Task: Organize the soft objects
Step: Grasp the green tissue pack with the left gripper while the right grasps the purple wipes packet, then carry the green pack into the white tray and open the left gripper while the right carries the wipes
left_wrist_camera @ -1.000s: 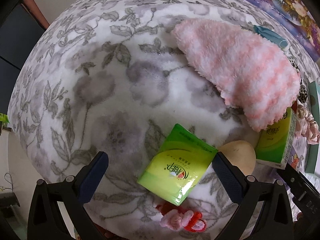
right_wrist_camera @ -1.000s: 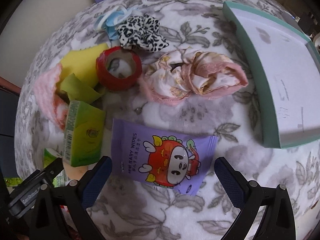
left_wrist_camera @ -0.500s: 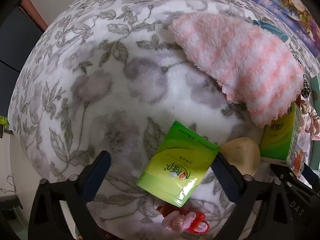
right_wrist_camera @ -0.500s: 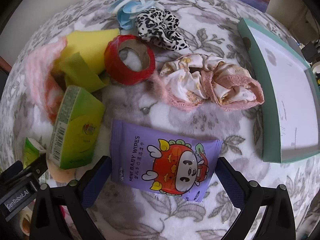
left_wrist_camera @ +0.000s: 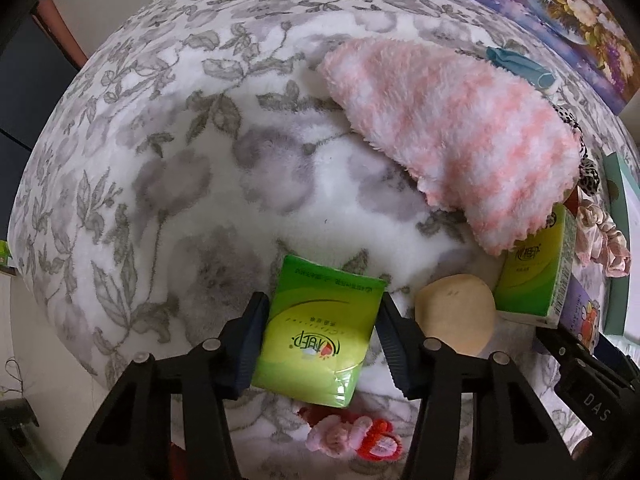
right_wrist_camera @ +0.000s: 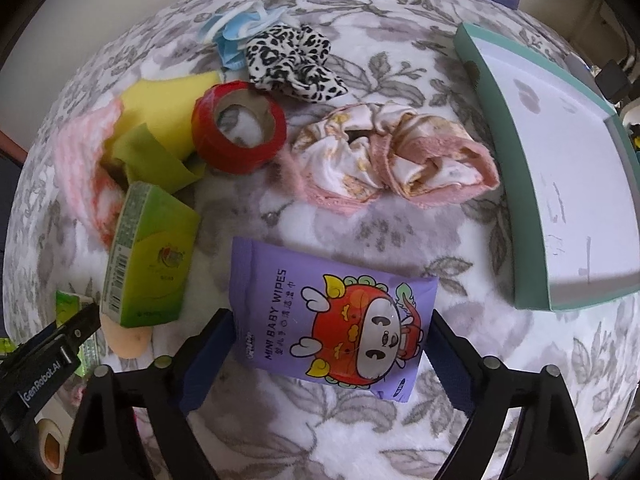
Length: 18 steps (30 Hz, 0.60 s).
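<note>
On the floral blanket lies a green tissue pack (left_wrist_camera: 316, 340). My left gripper (left_wrist_camera: 320, 346) points down over it with its jaws closing, and both pads touch the pack's sides. A purple baby wipes pack (right_wrist_camera: 332, 320) lies flat between the pads of my right gripper (right_wrist_camera: 325, 344). These jaws are also closing, but the pads stand at the pack's edges without squeezing it. A pink striped fluffy cloth (left_wrist_camera: 452, 132) lies beyond the tissue pack. A pink floral scrunchie (right_wrist_camera: 392, 152) and a leopard scrunchie (right_wrist_camera: 292, 60) lie beyond the wipes.
A teal tray (right_wrist_camera: 500, 128) stands at the right. A red tape roll (right_wrist_camera: 238, 132), a yellow sponge (right_wrist_camera: 160, 120), a blue face mask (right_wrist_camera: 236, 36), a second green tissue box (right_wrist_camera: 148, 256) and a beige round puff (left_wrist_camera: 456, 312) crowd the middle. A red-pink plush toy (left_wrist_camera: 352, 436) lies by the near edge.
The left jaws have come in from wide apart onto the green tissue pack, which turned straighter between them. The right jaws have narrowed a little toward the wipes pack.
</note>
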Available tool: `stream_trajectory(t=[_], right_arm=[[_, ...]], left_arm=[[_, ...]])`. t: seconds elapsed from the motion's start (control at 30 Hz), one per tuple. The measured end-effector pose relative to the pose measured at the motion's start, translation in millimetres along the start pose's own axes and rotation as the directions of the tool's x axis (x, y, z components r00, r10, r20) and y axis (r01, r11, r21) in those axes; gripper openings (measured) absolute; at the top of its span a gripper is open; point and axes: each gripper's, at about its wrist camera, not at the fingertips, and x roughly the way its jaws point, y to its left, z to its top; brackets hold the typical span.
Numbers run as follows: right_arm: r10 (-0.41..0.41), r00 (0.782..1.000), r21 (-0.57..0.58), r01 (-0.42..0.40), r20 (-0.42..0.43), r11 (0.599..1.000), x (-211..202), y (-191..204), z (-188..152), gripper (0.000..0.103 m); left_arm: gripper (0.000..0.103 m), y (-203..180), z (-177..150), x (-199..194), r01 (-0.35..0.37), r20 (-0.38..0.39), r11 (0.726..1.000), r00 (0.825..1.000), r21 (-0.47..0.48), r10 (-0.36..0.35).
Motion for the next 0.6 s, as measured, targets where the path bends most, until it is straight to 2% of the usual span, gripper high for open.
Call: stream_trajectory(t=[0.33, 0.43, 0.6], right_arm=[[0.098, 0.995, 0.062, -0.097, -0.006, 0.993, -13.2, -26.9, -1.9, 0.087], [0.143, 0.989, 0.083, -0.144, 0.021, 0.986, -29.1, -38.8, 2.4, 0.087], [0.120, 0.985, 0.065, -0.129, 0.126, 0.989, -68.8, -43.1, 10.0, 0.087]], left_arm=[[0.054, -2.0, 2.2, -14.1, 0.005, -0.002, 1.000, 1.000, -0.016, -0.005], [0.054, -2.8, 5.3, -26.3, 0.008, 0.009, 1.000, 1.000, -0.018, -0.008], [0.054, -12.9, 17.6, -56.0, 0.022, 0.042, 1.000, 0.999, -0.012, -0.022]])
